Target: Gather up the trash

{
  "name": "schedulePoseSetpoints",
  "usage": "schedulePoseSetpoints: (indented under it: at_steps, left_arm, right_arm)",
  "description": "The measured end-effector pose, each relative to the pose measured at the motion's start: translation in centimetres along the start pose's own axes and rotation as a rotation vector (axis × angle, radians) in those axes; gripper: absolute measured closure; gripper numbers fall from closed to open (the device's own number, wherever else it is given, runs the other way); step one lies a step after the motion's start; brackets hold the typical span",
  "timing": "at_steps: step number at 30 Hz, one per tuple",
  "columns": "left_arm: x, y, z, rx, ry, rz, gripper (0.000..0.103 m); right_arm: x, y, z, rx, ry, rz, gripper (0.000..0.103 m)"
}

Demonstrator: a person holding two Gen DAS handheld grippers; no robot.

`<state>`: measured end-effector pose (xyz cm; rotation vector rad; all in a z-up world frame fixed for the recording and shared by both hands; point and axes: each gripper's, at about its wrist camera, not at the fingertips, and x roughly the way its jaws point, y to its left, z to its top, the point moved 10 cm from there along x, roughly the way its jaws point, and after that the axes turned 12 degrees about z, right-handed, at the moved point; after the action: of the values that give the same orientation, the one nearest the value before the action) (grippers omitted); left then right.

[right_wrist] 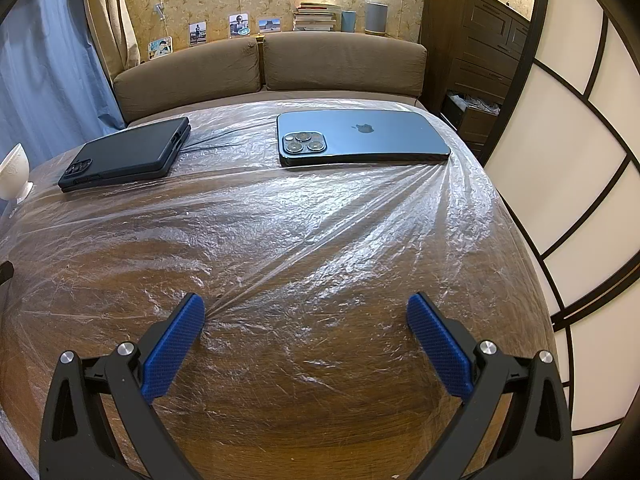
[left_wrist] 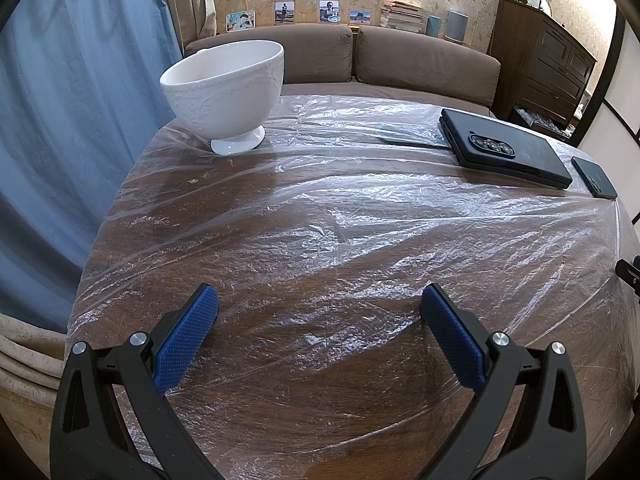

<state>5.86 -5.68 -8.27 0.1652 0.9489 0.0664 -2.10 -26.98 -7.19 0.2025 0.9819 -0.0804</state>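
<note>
Both the left gripper (left_wrist: 319, 296) and right gripper (right_wrist: 306, 306) hover with fingers spread apart, empty, low over the crinkled plastic film (right_wrist: 320, 220) covering the table (right_wrist: 300, 432). Farther back lie a black phone (right_wrist: 128, 154), a blue phone (right_wrist: 360, 138) and a white bowl (left_wrist: 224, 92).
</note>
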Motion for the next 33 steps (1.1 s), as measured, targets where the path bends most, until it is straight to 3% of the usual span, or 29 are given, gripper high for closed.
schedulePoseSetpoints:
  at_steps: [33]
  left_arm:
    - [0.22, -0.22, 0.1, 0.001, 0.001, -0.003, 0.001]
  right_arm:
    - [-0.07, -0.04, -0.02, 0.0, 0.0, 0.0, 0.004]
